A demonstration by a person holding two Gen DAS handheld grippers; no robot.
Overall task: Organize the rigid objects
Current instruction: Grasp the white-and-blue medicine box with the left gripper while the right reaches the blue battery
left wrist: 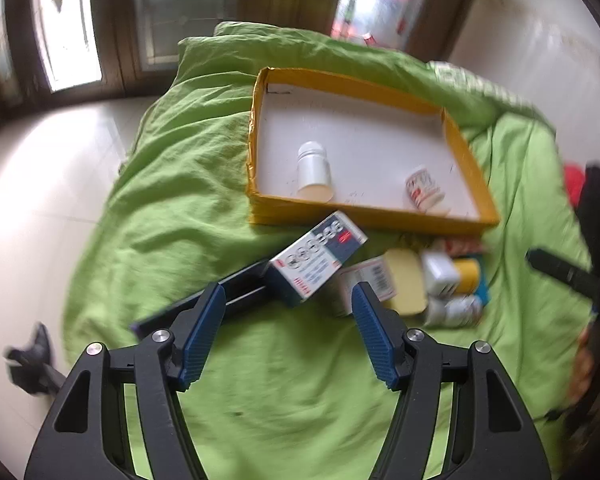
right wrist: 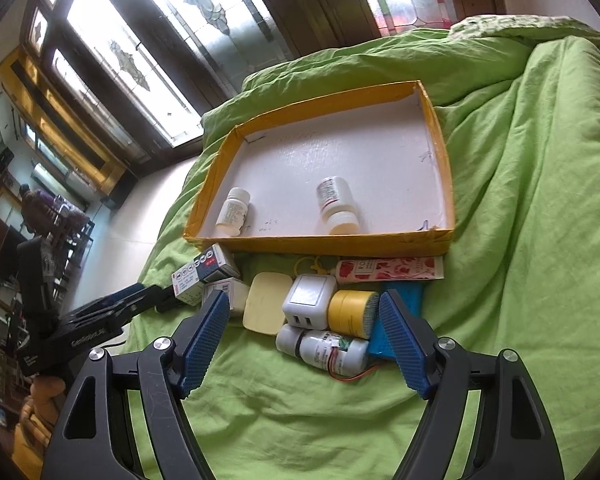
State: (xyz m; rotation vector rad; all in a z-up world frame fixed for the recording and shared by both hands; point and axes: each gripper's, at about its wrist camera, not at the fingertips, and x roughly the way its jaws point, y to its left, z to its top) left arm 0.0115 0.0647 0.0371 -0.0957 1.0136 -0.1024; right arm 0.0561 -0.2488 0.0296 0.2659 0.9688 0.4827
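Observation:
A yellow-rimmed tray [left wrist: 466, 160] [right wrist: 446, 172] lies on a green quilt with two white pill bottles [left wrist: 314, 172] [left wrist: 422, 188] [right wrist: 234, 212] [right wrist: 336, 204] lying inside. In front of it lies a pile: a blue-and-white box [left wrist: 318, 258] [right wrist: 204, 272], a pale yellow case [right wrist: 266, 306], a white charger [right wrist: 310, 306], a yellow roll [right wrist: 352, 312], a bottle with wires [right wrist: 328, 350] and a pink floral box [right wrist: 388, 270]. My left gripper [left wrist: 288, 300] is open, just short of the blue-and-white box. My right gripper [right wrist: 304, 304] is open over the pile.
The green quilt [left wrist: 180, 200] [right wrist: 532, 200] covers the bed. A dark flat bar [left wrist: 220, 296] lies left of the pile. A blue textured piece [right wrist: 384, 344] sits under the roll. Pale tiled floor [left wrist: 40, 168] and windows lie beyond the bed. The left gripper shows in the right wrist view [right wrist: 112, 308].

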